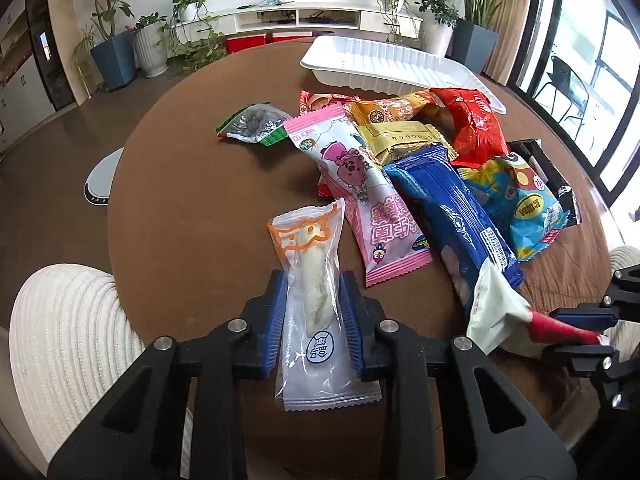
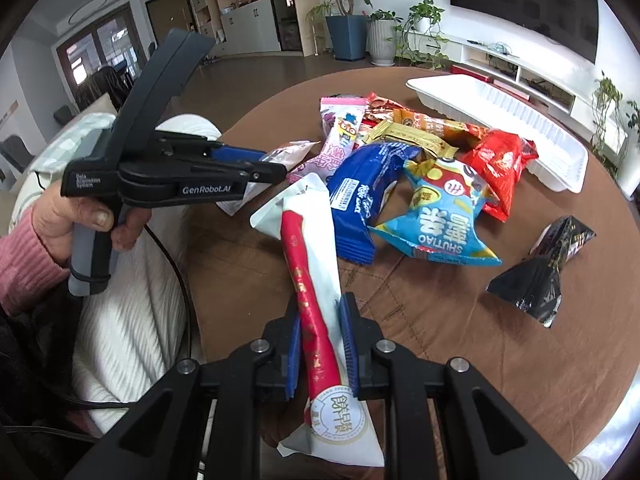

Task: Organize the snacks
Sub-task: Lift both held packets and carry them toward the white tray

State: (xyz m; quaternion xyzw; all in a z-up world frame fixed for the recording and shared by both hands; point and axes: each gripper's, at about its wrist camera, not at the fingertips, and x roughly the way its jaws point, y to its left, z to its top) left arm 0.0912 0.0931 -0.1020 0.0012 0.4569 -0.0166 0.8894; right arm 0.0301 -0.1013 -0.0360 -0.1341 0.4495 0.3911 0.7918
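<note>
My left gripper (image 1: 314, 284) is shut on a clear snack packet with an orange cat outline (image 1: 310, 280), held over the near edge of the round brown table (image 1: 180, 200). My right gripper (image 2: 322, 312) is shut on a long red and white snack packet (image 2: 308, 264), held above the table's near side. A pile of snacks lies mid-table: a pink packet (image 1: 360, 188), a blue packet (image 1: 444, 208), a light blue bag (image 1: 524, 204), a red bag (image 1: 476, 124) and gold packets (image 1: 400, 136). A white plastic tray (image 1: 384, 64) stands empty behind the pile.
A black packet (image 2: 544, 268) lies apart on the table's right side. The left gripper's handle and the hand holding it (image 2: 132, 184) are at the left of the right wrist view. A white ribbed cushion (image 1: 64, 344) lies by the table's near edge. Potted plants and a TV shelf stand behind.
</note>
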